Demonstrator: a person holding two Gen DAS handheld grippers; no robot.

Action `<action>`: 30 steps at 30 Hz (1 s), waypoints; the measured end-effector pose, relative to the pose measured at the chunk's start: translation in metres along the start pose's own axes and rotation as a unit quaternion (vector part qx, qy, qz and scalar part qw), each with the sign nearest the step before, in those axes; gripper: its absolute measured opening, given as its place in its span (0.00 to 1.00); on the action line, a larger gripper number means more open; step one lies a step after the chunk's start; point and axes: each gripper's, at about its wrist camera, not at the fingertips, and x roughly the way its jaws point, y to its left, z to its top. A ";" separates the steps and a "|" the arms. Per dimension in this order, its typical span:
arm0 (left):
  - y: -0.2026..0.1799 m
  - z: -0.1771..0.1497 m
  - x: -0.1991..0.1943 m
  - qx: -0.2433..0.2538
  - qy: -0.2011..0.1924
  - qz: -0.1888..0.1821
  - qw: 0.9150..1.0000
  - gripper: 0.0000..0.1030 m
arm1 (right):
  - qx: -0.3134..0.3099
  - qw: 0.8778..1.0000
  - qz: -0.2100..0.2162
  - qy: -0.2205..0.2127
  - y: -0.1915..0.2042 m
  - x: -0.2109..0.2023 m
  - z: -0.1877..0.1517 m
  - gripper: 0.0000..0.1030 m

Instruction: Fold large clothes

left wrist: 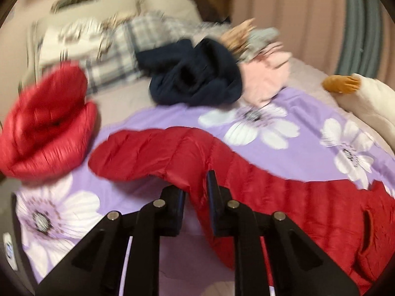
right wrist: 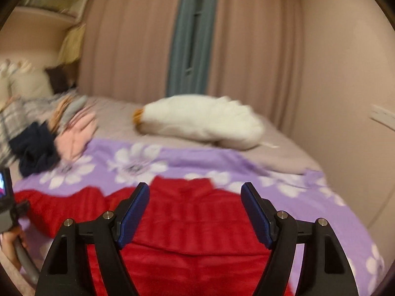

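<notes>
A red quilted puffer jacket (left wrist: 284,192) lies spread on a purple flowered bedspread (left wrist: 284,145). Its sleeve (left wrist: 153,155) stretches to the left. My left gripper (left wrist: 196,192) is shut on the sleeve's lower edge near the shoulder. In the right wrist view the jacket's body (right wrist: 192,222) lies below my right gripper (right wrist: 195,212), which is open and empty above it, collar end farther away. The left gripper's handle and the person's hand (right wrist: 9,222) show at that view's left edge.
A second red puffer garment (left wrist: 47,128) lies bundled at the left. A navy garment (left wrist: 195,76), a pink one (left wrist: 266,76) and plaid clothes (left wrist: 118,49) are piled farther back. A white plush toy (right wrist: 205,120) lies by the curtain (right wrist: 246,37) and wall.
</notes>
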 end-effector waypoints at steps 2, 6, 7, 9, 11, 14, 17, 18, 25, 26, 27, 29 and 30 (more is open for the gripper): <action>-0.018 0.003 -0.022 0.035 -0.031 0.006 0.999 0.14 | 0.029 0.999 -0.037 -0.014 -0.026 -0.021 0.003 0.69; -0.049 0.001 -0.071 0.089 -0.088 -0.005 0.992 0.13 | 0.114 0.991 -0.066 -0.004 -0.085 -0.050 -0.006 0.33; -0.059 0.001 -0.083 0.099 -0.098 -0.015 0.990 0.13 | 0.134 0.989 -0.059 0.004 -0.098 -0.054 -0.010 0.28; -0.077 0.000 -0.106 0.118 -0.115 -0.038 0.986 0.13 | 0.160 0.984 -0.080 0.015 -0.125 -0.065 -0.019 0.21; -0.100 -0.004 -0.131 0.138 -0.136 -0.059 0.979 0.13 | 0.163 0.981 -0.105 0.013 -0.139 -0.075 -0.026 0.21; -0.138 -0.019 -0.169 0.168 -0.156 -0.092 0.969 0.13 | 0.186 0.976 -0.116 0.014 -0.164 -0.091 -0.037 0.21; -0.176 -0.040 -0.198 0.182 -0.158 -0.127 0.962 0.13 | 0.194 0.971 -0.138 0.007 -0.182 -0.104 -0.042 0.21; -0.188 -0.048 -0.207 0.188 -0.159 -0.138 0.959 0.13 | 0.193 0.970 -0.150 0.003 -0.187 -0.109 -0.042 0.21; -0.276 -0.109 -0.264 0.215 -0.114 -0.247 0.938 0.12 | 0.206 0.956 -0.207 -0.013 -0.229 -0.132 -0.052 0.21; -0.287 -0.120 -0.273 0.227 -0.110 -0.259 0.933 0.12 | 0.205 0.955 -0.213 -0.011 -0.233 -0.131 -0.053 0.19; -0.297 -0.131 -0.280 0.238 -0.107 -0.271 0.927 0.12 | 0.204 0.955 -0.213 -0.010 -0.234 -0.131 -0.055 0.17; -0.311 -0.150 -0.291 0.259 -0.099 -0.293 0.915 0.12 | 0.206 0.956 -0.208 -0.004 -0.241 -0.131 -0.059 0.17; -0.316 -0.156 -0.295 0.268 -0.092 -0.302 0.910 0.13 | 0.206 0.956 -0.208 -0.002 -0.243 -0.131 -0.061 0.17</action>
